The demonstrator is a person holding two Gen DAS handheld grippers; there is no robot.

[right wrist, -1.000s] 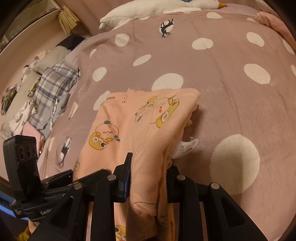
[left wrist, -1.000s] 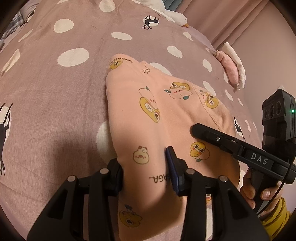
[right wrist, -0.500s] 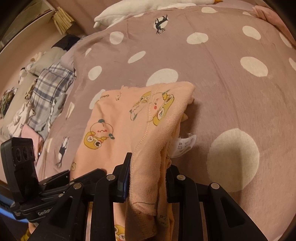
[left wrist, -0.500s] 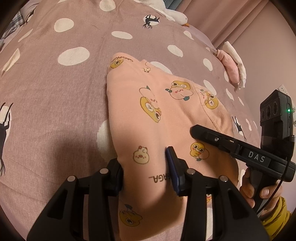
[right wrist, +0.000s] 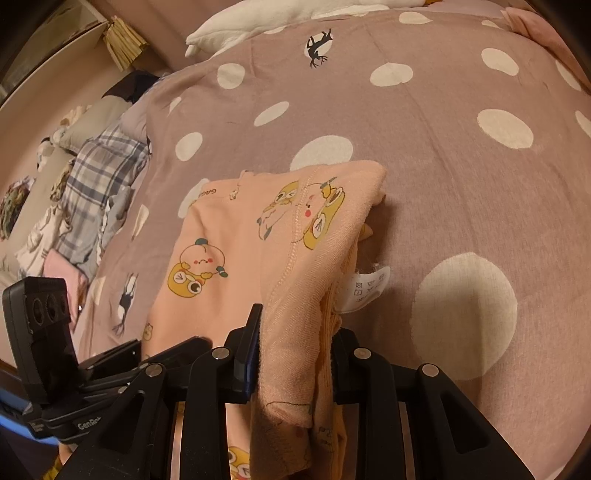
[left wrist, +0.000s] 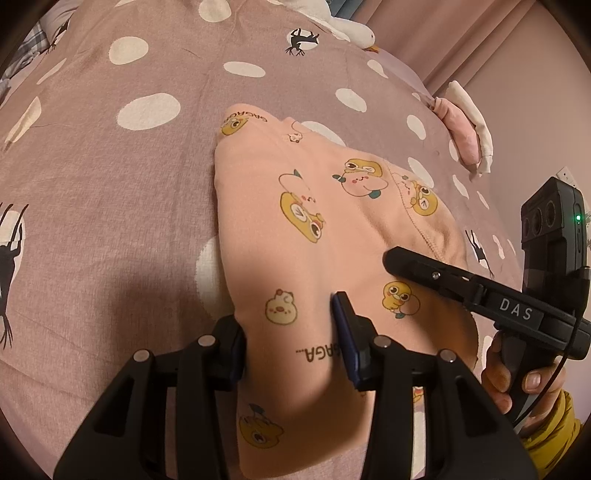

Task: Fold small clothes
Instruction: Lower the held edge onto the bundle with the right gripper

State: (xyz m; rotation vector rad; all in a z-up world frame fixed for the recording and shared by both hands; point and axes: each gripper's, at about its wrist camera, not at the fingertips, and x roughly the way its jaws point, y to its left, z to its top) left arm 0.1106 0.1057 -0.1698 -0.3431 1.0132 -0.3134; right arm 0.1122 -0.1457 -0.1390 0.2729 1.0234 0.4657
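Observation:
A peach garment (left wrist: 295, 229) printed with cartoon animals lies on the mauve polka-dot bedspread (left wrist: 110, 177), its near end raised. My left gripper (left wrist: 290, 332) is shut on a broad fold of its near left part, fabric bunched between both pads. My right gripper (right wrist: 295, 354) is shut on the doubled near right edge of the garment (right wrist: 295, 258), which drapes down over the jaws. A white care label (right wrist: 369, 288) sticks out beside it. Each view shows the other gripper: the right gripper (left wrist: 443, 280) held by a hand (left wrist: 517, 376), the left gripper (right wrist: 110, 369) at lower left.
A pink and white folded cloth (left wrist: 465, 133) lies at the bed's right edge. A white plush toy (left wrist: 347, 29) and a white pillow (right wrist: 295, 18) sit at the far end. A plaid pile of clothes (right wrist: 96, 177) lies at the left side of the bedspread (right wrist: 443, 129).

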